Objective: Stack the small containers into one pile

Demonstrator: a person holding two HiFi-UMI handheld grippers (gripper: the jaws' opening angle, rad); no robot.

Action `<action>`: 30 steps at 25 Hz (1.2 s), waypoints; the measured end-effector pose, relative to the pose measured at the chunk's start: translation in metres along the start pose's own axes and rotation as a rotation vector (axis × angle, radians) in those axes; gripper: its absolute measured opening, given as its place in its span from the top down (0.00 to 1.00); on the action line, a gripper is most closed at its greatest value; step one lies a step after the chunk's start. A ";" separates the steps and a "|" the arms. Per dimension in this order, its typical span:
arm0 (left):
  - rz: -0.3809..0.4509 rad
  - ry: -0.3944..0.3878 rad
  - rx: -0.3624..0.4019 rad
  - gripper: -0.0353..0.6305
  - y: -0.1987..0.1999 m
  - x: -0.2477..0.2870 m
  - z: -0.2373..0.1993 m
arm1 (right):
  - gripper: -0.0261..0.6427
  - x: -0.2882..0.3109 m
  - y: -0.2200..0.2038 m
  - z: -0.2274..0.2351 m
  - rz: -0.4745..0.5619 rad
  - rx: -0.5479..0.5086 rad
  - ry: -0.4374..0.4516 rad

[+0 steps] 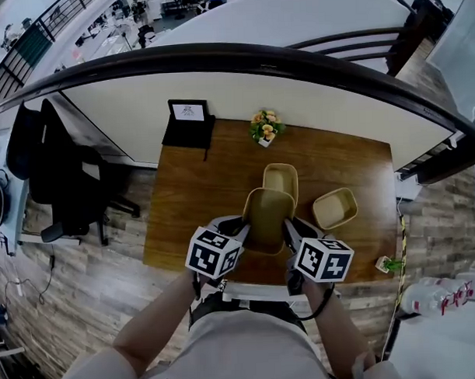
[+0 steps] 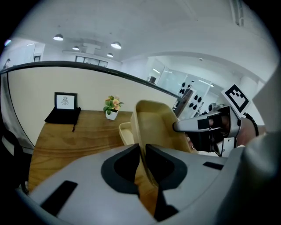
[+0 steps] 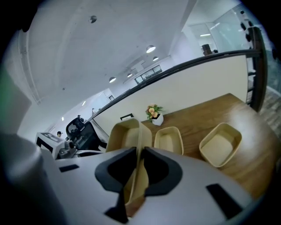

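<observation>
**Three containers, one shared between two grips**

There are three tan containers in all: one is in the air and two are on the wooden table (image 1: 183, 202). There are two grippers, and both are on the same piece. The left gripper (image 2: 142, 151) has its jaws almost together, pinched on the left wall of the held container (image 1: 267, 215). The right gripper (image 3: 139, 154) pinches the opposite wall the same way, with the thin wall filling the narrow gap between its jaws.

The held container hangs between the two grippers, tilted, over the near part of the table. Just beyond it lies the second container (image 1: 281, 178), open side up. In the head view its near end is covered by the held one. The third container (image 1: 335, 208) rests to the right, apart from both (also open side up).

Farther back, near the wall, stand a small flower pot (image 1: 265, 129) and a black framed card (image 1: 188, 116). A black office chair (image 1: 62, 179) sits off the table's left side.
</observation>
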State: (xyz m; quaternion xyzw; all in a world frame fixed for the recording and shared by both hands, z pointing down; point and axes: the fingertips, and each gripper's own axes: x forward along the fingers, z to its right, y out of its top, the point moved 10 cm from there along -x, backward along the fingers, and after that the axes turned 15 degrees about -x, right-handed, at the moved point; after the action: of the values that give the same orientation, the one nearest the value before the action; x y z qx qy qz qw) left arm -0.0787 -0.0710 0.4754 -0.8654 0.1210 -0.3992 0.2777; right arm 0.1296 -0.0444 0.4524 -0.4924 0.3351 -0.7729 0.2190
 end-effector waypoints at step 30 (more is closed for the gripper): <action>-0.133 0.111 -0.174 0.87 0.044 0.155 -0.023 | 0.92 0.117 0.021 0.134 -0.180 0.037 -0.092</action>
State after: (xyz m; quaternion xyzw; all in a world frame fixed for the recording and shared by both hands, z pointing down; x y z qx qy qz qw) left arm 0.0058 -0.1824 0.5593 -0.8690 0.1126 -0.4519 0.1674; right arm 0.2027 -0.1780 0.5477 -0.5511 0.2649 -0.7722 0.1730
